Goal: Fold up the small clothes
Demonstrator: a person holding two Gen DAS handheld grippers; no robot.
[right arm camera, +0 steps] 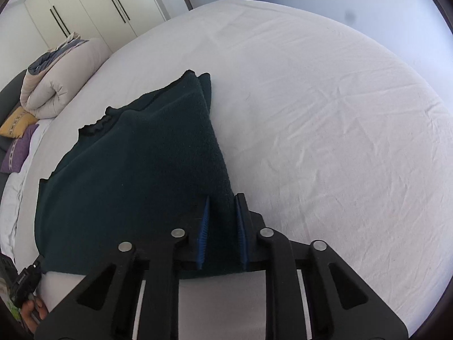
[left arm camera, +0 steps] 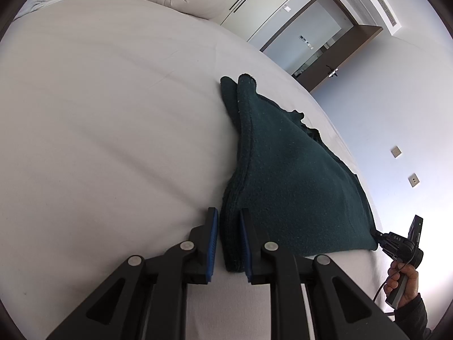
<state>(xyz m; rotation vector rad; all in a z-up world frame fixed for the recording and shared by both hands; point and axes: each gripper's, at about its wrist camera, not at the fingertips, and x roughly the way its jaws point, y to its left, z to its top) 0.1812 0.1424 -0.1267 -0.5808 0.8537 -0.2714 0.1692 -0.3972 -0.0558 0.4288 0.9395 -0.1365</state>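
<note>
Dark-green garment [left arm camera: 286, 175] lies folded on the bed, its near edge caught at two corners. Left tool [left arm camera: 228, 243]: blue-padded fingers [left arm camera: 213, 243] stand a narrow gap apart with the thick stacked corner of the fabric between them; the right-hand pad presses the cloth, the other shows a thin slit beside it — whether the hold is firm cannot be told. Right tool [right arm camera: 222, 231]: both blue pads bear on the fabric at the opposite near corner, with cloth filling the gap between them.

Surface: the bed [right arm camera: 325, 113] carries a white sheet, lightly creased, with shallow wrinkles to the right of the garment. At the head of the bed sit a rolled beige duvet [right arm camera: 53, 85], a yellow cushion [right arm camera: 17, 124] and a purple cushion [right arm camera: 18, 153]. White wardrobe doors [right arm camera: 85, 8] with dark handles stand behind; in the left wrist view a dark-framed doorway [left arm camera: 325, 45] and pale walls with switch plates show.

Pose: both tools reach forward low over the sheet, side by side along the garment's near edge. In the left wrist view the person's right hand [left arm camera: 403, 280] grips the handle of the other tool at the far corner.

Garment: fleecy, several layers thick, tapering to a doubled point at its far end — a ruffled edge shows along one side.
</note>
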